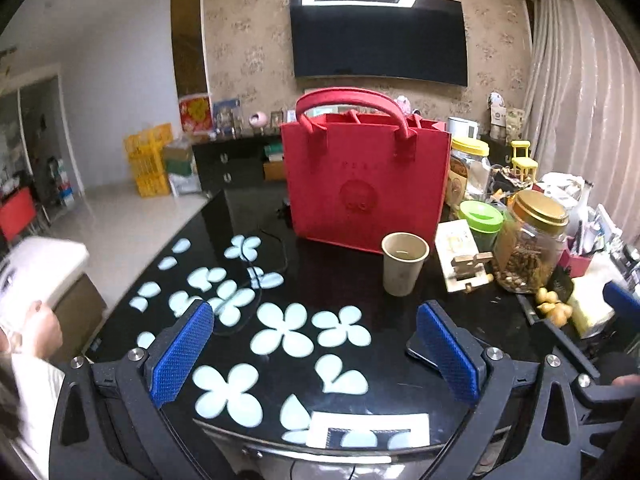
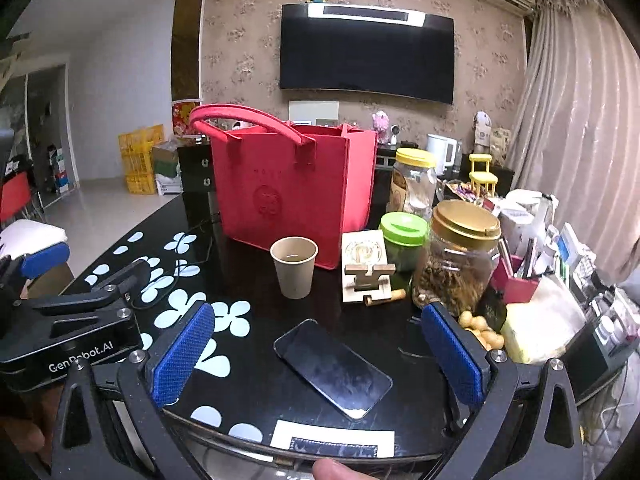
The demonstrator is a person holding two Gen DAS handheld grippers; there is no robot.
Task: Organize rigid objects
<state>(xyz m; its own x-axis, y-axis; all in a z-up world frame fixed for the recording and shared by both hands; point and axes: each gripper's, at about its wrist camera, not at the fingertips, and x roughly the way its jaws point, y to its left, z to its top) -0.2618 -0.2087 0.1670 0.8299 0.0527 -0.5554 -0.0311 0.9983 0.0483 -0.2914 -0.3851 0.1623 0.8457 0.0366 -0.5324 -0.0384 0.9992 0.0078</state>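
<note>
A red felt tote bag (image 1: 366,184) (image 2: 296,196) stands upright on the black glass table (image 1: 392,380) (image 2: 256,380). A tan paper cup (image 1: 403,263) (image 2: 294,266) stands in front of it. A black phone (image 2: 333,368) lies flat between the fingers of my open, empty right gripper (image 2: 316,360); only its corner (image 1: 416,354) shows in the left wrist view. A wooden phone stand (image 1: 464,260) (image 2: 366,266) sits right of the cup. My left gripper (image 1: 316,356) is open and empty above the flower-patterned table.
Jars crowd the right: a gold-lidded one (image 1: 532,240) (image 2: 460,256), a green-lidded one (image 1: 482,226) (image 2: 404,244), a yellow-lidded one (image 1: 468,172) (image 2: 414,184). A black cable (image 1: 264,276) runs across the table. A red pen holder (image 2: 516,280) and clutter fill the far right.
</note>
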